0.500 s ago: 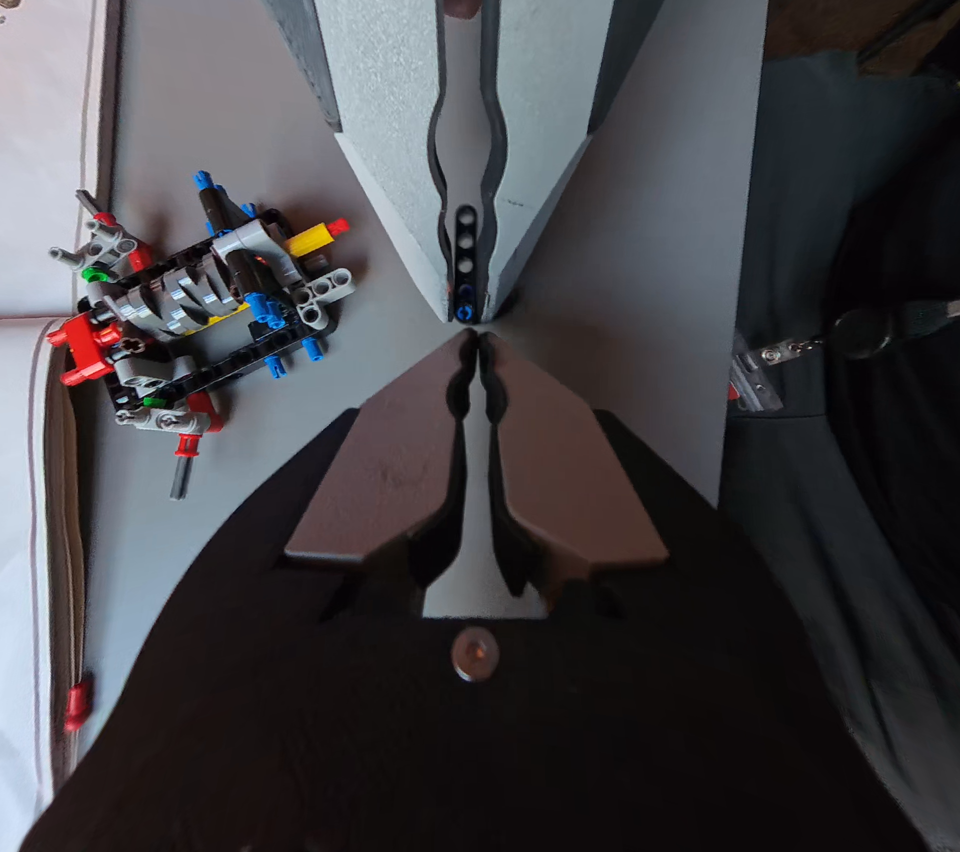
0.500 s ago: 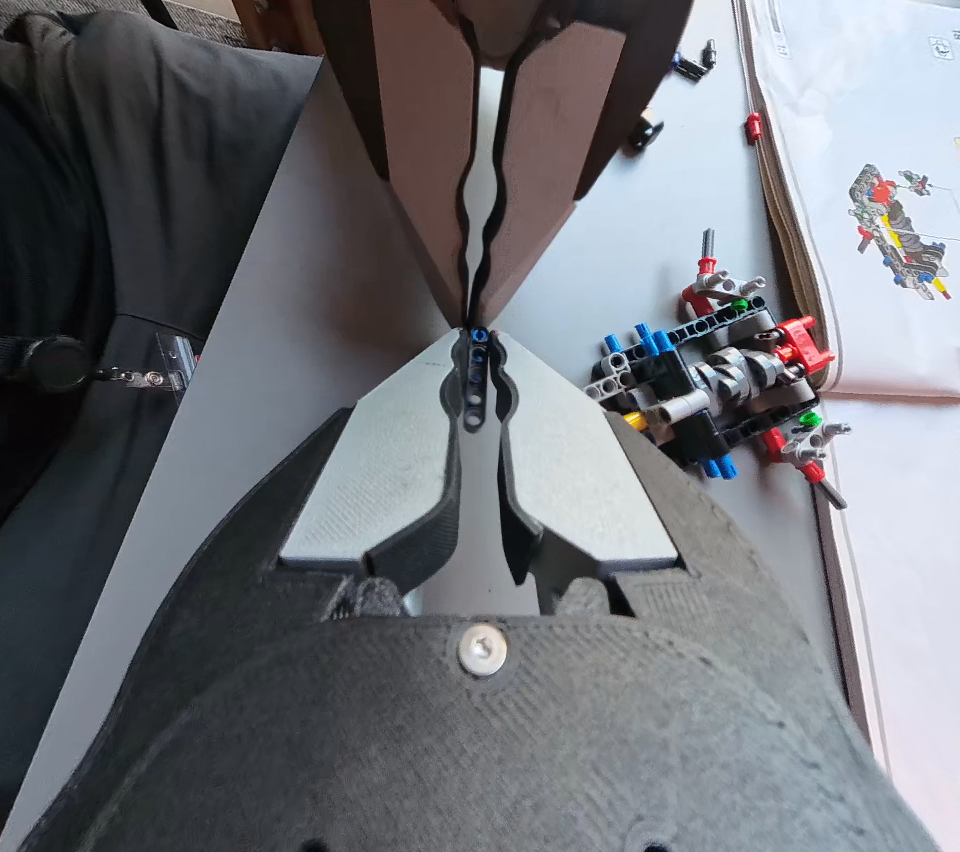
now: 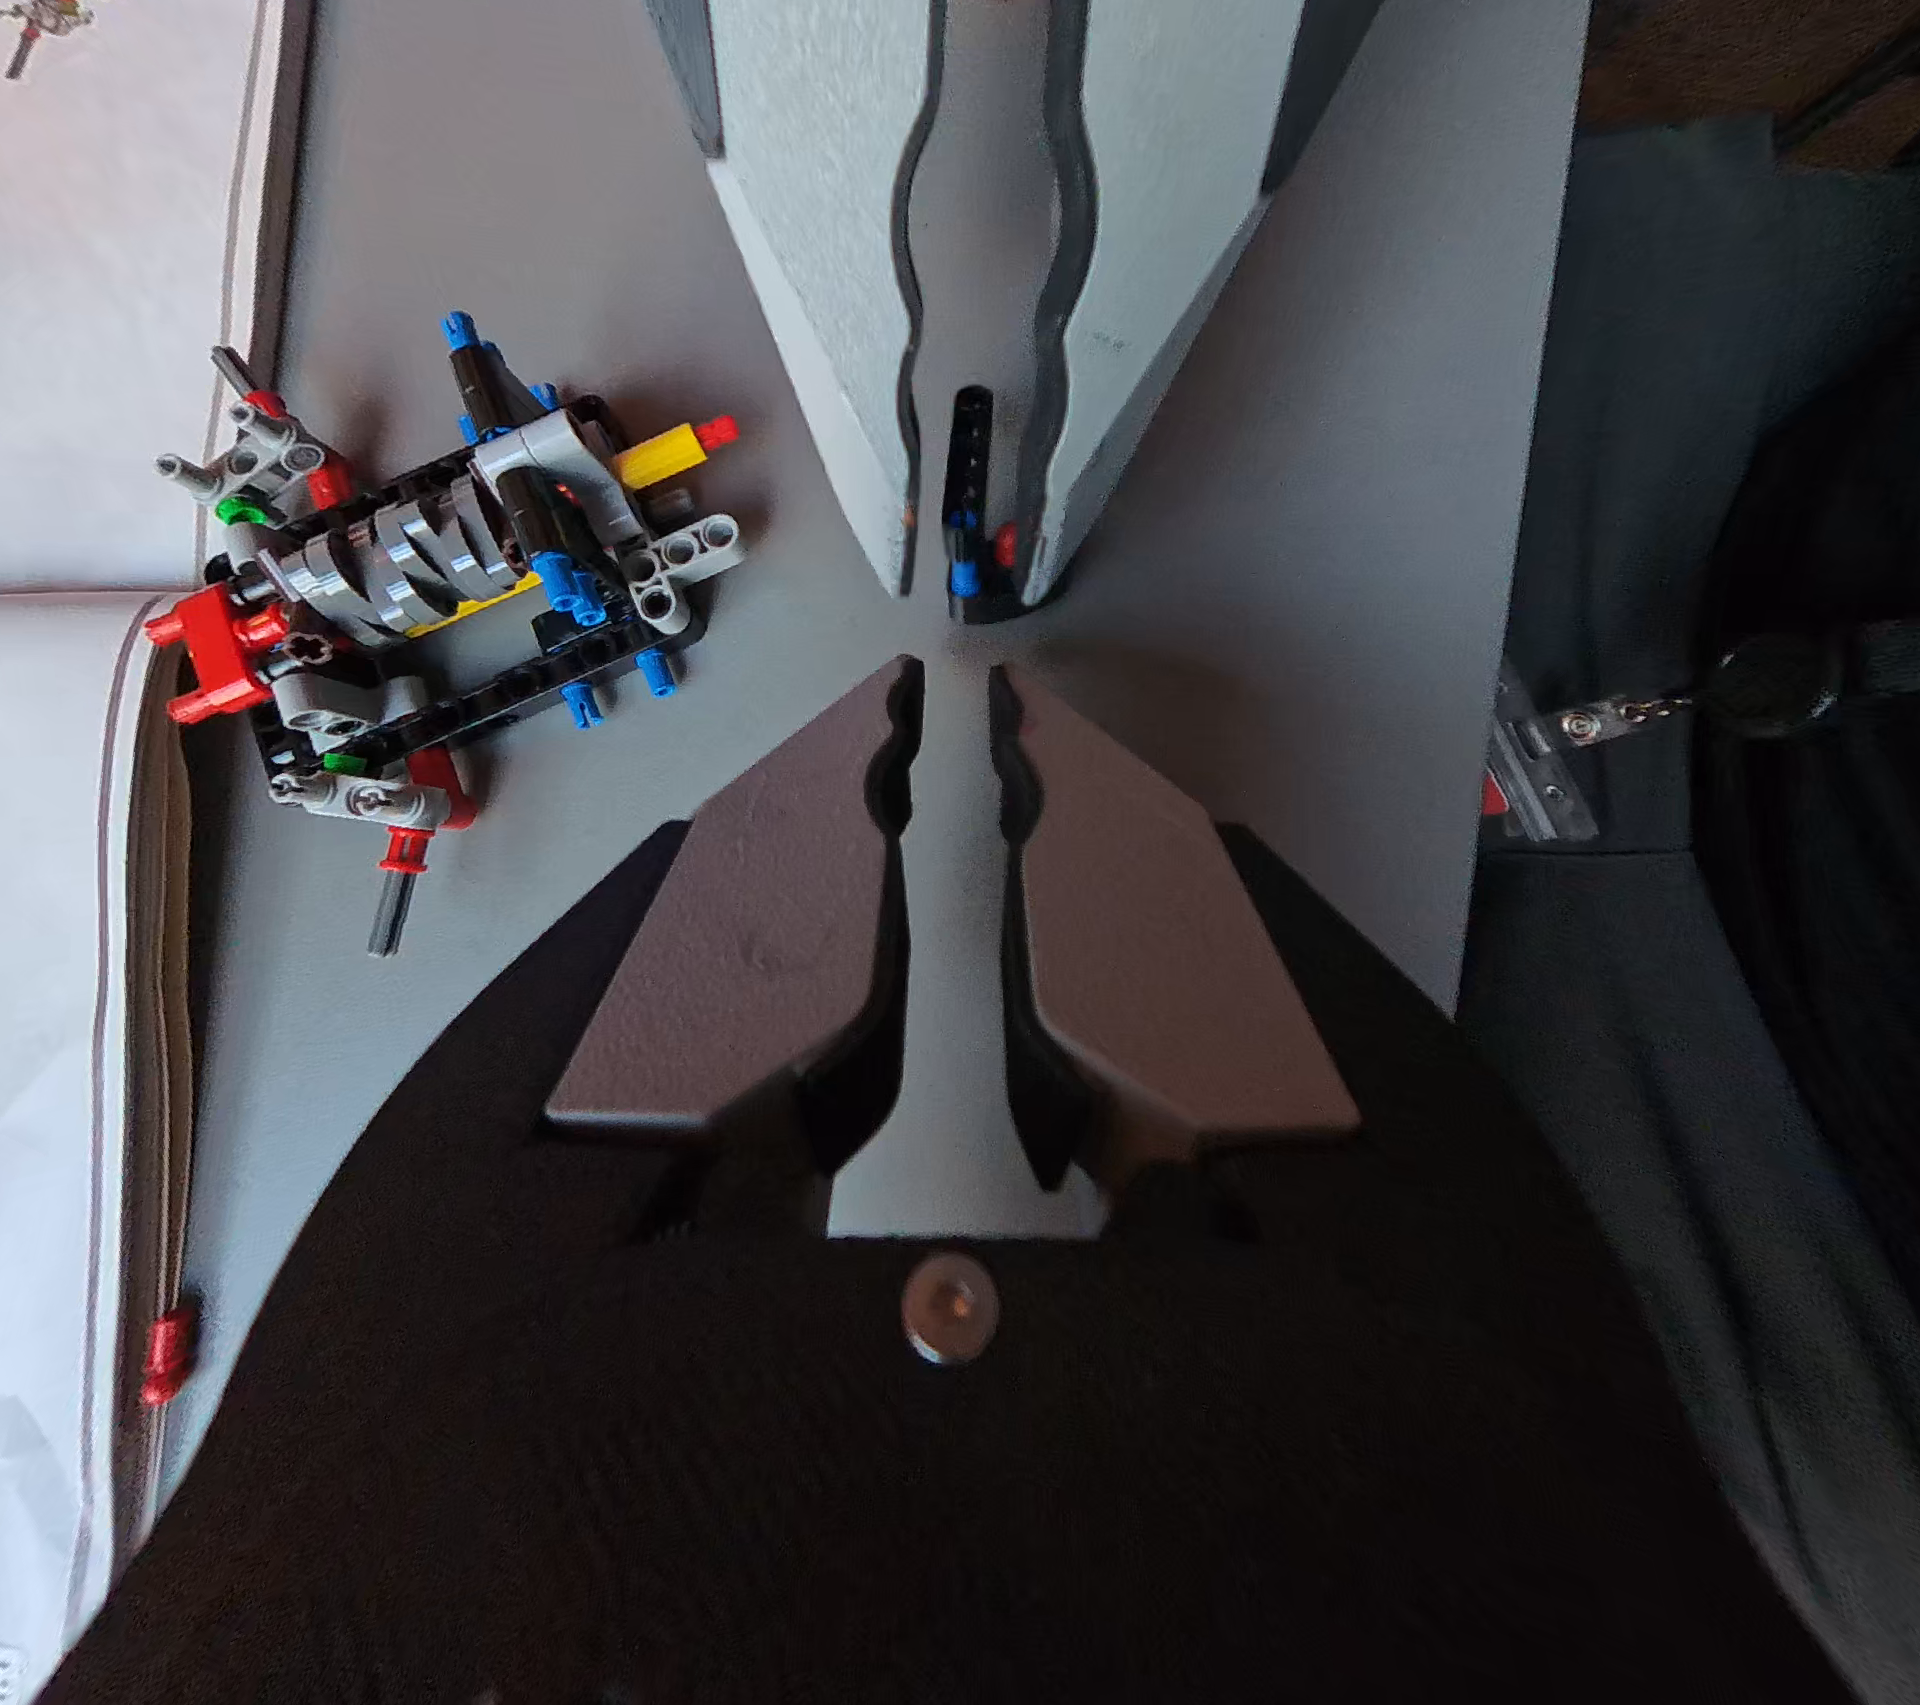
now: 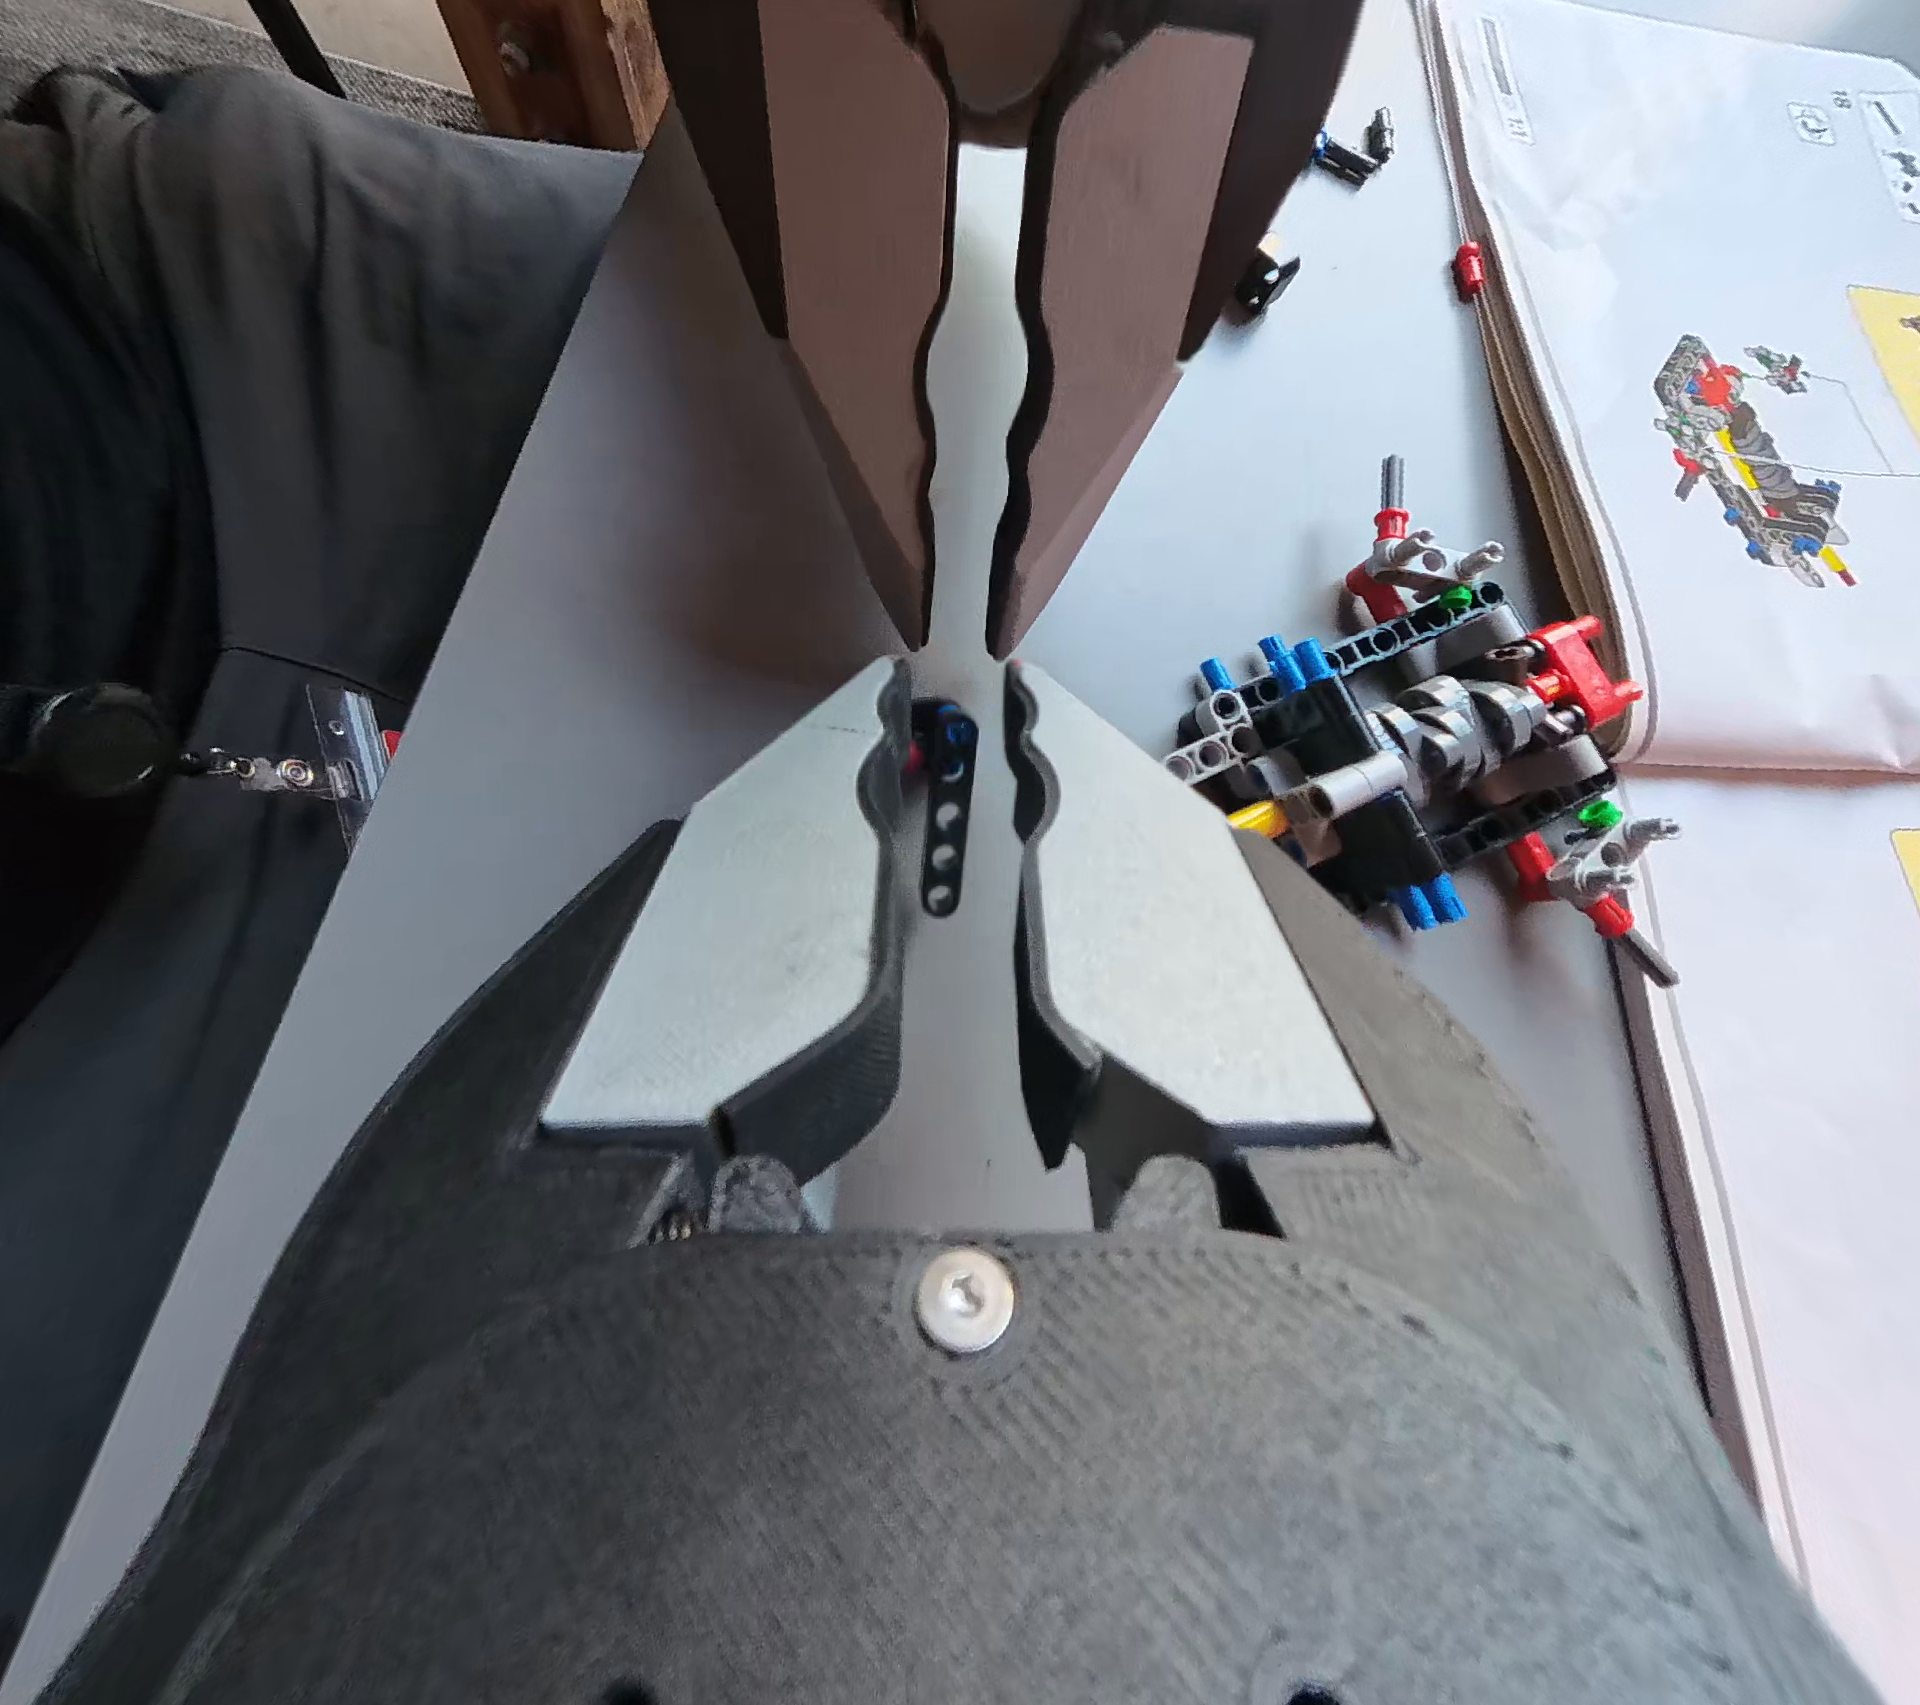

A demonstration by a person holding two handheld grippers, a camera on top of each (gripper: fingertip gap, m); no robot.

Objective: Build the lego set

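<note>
Both my grippers, left [image 3: 954,666] and right [image 4: 954,668], gape tip to tip around a loose black beam [image 4: 945,808]; I'd regrip it squarely before lifting

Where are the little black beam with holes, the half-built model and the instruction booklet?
black beam [image 4: 943,824], right wrist view, middle holes.
half-built model [image 3: 436,575], left wrist view, grey twisted centre.
instruction booklet [image 4: 1662,284], right wrist view, bare open page.

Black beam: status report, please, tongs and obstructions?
Left tongs open, empty. Right tongs open, black beam loose between them. Chassis build off aside, not blocking.
</note>
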